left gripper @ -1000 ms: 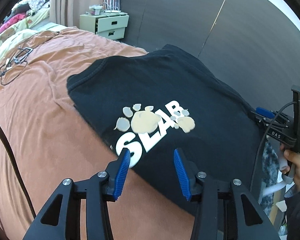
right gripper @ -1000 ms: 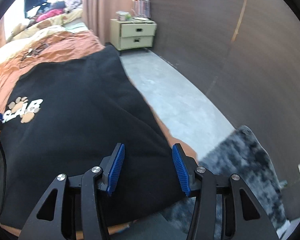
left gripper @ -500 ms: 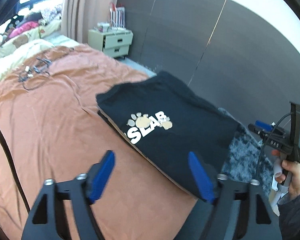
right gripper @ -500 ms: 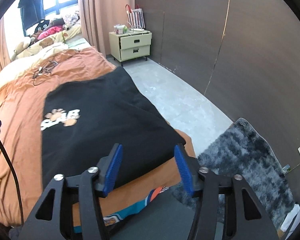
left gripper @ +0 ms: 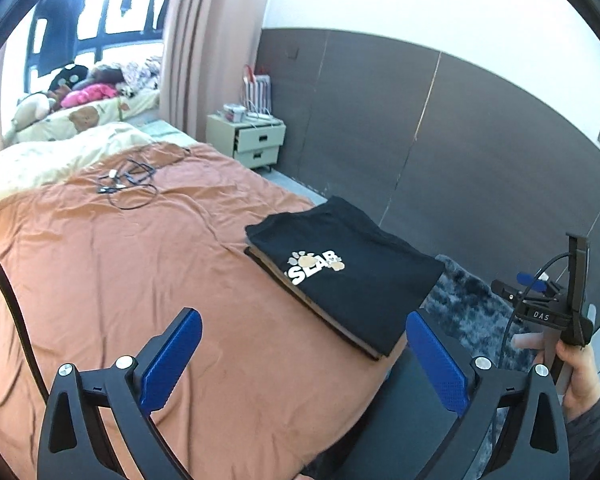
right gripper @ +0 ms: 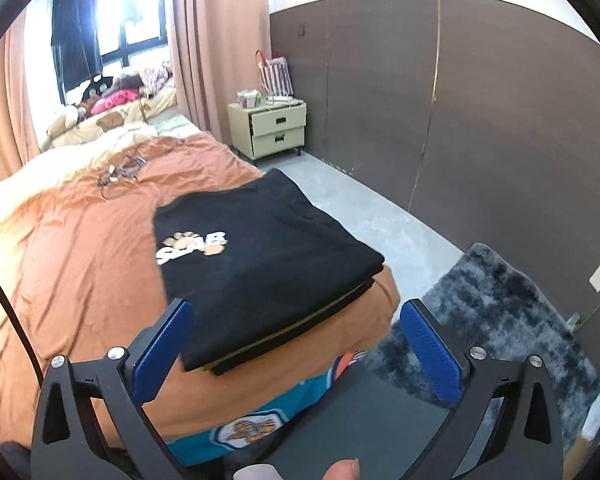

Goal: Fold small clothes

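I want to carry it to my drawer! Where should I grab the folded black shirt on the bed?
Probably the near edge of the black shirt overhanging the stack's corner, coming in from the bed's foot. The layers end flush there, so one pinch could catch them all.

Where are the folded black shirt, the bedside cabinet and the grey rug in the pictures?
folded black shirt (right gripper: pixel 268 240): right wrist view, plain top cloth right of the print.
bedside cabinet (right gripper: pixel 278 120): right wrist view, upper drawer front.
grey rug (right gripper: pixel 500 312): right wrist view, middle of the pile.
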Motion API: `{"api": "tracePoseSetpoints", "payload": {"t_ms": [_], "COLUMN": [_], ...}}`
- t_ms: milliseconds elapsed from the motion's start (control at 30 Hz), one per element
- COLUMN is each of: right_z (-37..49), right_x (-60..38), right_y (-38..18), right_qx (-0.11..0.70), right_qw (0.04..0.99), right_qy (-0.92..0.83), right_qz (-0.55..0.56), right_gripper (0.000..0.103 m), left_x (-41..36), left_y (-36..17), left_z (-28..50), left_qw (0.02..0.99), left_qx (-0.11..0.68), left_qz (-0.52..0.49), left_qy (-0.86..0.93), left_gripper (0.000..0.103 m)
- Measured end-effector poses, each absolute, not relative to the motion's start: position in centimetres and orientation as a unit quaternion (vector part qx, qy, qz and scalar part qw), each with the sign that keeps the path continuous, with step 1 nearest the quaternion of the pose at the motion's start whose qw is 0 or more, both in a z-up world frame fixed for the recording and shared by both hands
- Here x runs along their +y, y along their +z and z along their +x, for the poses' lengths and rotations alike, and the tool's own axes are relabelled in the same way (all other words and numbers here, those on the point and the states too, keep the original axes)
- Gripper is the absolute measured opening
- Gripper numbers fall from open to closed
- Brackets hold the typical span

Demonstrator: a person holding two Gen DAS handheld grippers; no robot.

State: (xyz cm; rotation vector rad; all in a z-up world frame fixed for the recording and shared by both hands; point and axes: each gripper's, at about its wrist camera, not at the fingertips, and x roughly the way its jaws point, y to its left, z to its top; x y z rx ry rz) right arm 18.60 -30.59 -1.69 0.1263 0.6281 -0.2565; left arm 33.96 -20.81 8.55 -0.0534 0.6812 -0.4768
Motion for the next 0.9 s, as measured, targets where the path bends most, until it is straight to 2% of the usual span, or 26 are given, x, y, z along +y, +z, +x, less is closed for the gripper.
{"api": "tracePoseSetpoints", "payload": {"t_ms": [433, 900], "right_z": [8.2, -0.9], "right_x": [-26.1, -23.9], "right_y": [-1.1, -1.9], "right_qx": [0.264, 0.235], "right_qw": [0.958, 0.971], "right_qy": [-0.077, -0.010], "right_qz": [0.077, 0.049], "right_gripper": [0.103, 0.103], "left_x": [-14.7, -9.2], "left_y": [11.6, 11.4], "left_z": [21.2, 8.7], "left_qw": [0.944, 0.970], "left_qx": [0.267, 0.204], "left_qz": [-0.031, -0.057], "left_qy": [-0.193, -0.117], "left_gripper": [0.103, 0.103]}}
